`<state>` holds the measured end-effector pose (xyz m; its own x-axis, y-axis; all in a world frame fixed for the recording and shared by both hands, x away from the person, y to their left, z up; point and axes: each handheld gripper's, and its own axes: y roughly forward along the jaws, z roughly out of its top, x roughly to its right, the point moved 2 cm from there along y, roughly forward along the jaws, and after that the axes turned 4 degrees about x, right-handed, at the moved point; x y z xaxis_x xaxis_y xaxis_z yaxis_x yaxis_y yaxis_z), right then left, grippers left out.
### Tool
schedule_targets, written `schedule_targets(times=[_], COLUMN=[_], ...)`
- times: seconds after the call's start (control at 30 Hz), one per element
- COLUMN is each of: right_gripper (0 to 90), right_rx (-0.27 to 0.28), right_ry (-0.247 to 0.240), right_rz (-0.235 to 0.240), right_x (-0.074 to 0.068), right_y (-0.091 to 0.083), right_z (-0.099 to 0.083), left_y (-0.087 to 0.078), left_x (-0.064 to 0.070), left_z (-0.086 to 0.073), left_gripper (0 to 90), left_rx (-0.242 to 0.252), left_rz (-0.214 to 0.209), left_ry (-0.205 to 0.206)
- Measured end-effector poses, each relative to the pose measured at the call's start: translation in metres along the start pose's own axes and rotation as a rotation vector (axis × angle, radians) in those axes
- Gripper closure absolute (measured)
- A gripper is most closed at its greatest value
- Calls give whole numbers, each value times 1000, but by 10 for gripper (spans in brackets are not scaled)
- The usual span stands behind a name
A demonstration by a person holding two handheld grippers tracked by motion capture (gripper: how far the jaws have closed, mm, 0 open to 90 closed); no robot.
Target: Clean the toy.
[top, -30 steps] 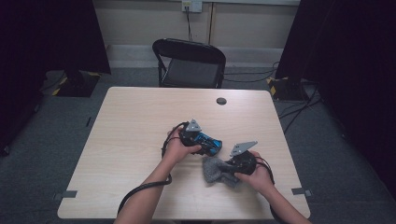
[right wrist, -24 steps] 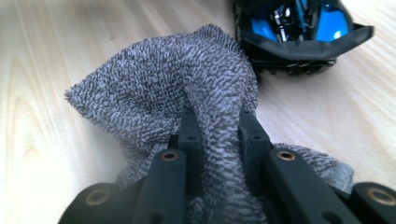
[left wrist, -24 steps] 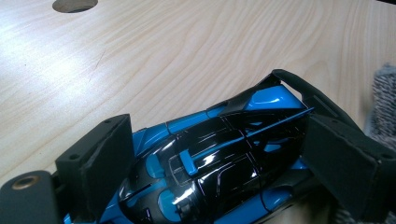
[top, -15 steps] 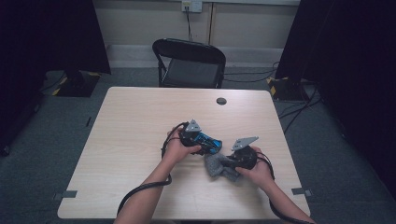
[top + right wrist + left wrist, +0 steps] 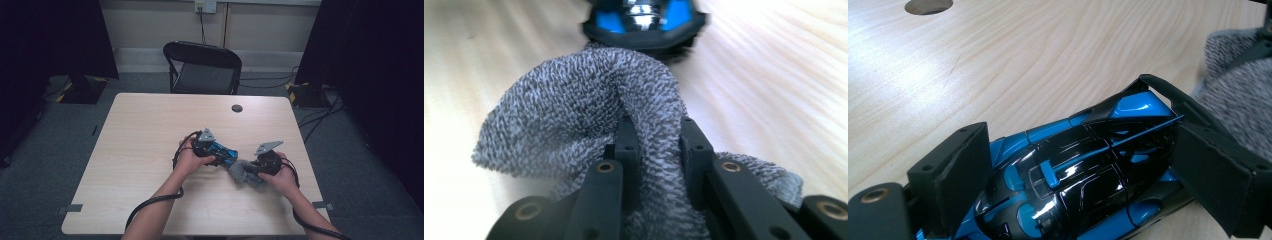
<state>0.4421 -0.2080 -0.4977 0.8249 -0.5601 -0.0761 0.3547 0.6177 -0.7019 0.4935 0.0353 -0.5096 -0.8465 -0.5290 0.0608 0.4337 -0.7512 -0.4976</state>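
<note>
A glossy blue and black toy car [image 5: 1083,170] lies on the light wooden table [image 5: 140,130], and my left gripper [image 5: 1088,165] is shut on its two sides. In the high view the toy car [image 5: 224,151] sits near the table's middle with the left gripper [image 5: 220,152] around it. My right gripper [image 5: 656,142] is shut on a grey knitted cloth [image 5: 589,105], which bulges toward the toy car's [image 5: 644,17] rear end. From above, the grey cloth [image 5: 241,173] lies between the car and the right gripper [image 5: 250,170].
A round dark cable hole [image 5: 237,108] marks the table's far side. A black folding chair [image 5: 202,67] stands beyond the far edge. Cables trail from both grippers over the near edge. Bare wood stretches left of the hands.
The right gripper and its grey cloth have shifted slightly left toward the car's rear. The left gripper and car have stayed in place.
</note>
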Motion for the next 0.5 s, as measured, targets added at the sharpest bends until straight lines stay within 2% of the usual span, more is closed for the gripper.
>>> schedule_targets(times=[0.03,0.1,0.17,0.5], right_gripper=[751,752,751,751], right_rx=[5,5,12,14], right_ry=[16,22,46,81], right_rz=[-12,-19,-38,-84], right_x=[6,8,16,26], right_y=[-1,-1,-2,3], right_z=[-1,-1,-1,5], left_y=[0,0,0,0], left_x=[0,0,0,0], left_z=[0,0,0,-1], left_gripper=[91,91,91,92], left_rx=[3,3,3,7], left_rz=[-1,2,1,1], left_ry=[0,3,3,0])
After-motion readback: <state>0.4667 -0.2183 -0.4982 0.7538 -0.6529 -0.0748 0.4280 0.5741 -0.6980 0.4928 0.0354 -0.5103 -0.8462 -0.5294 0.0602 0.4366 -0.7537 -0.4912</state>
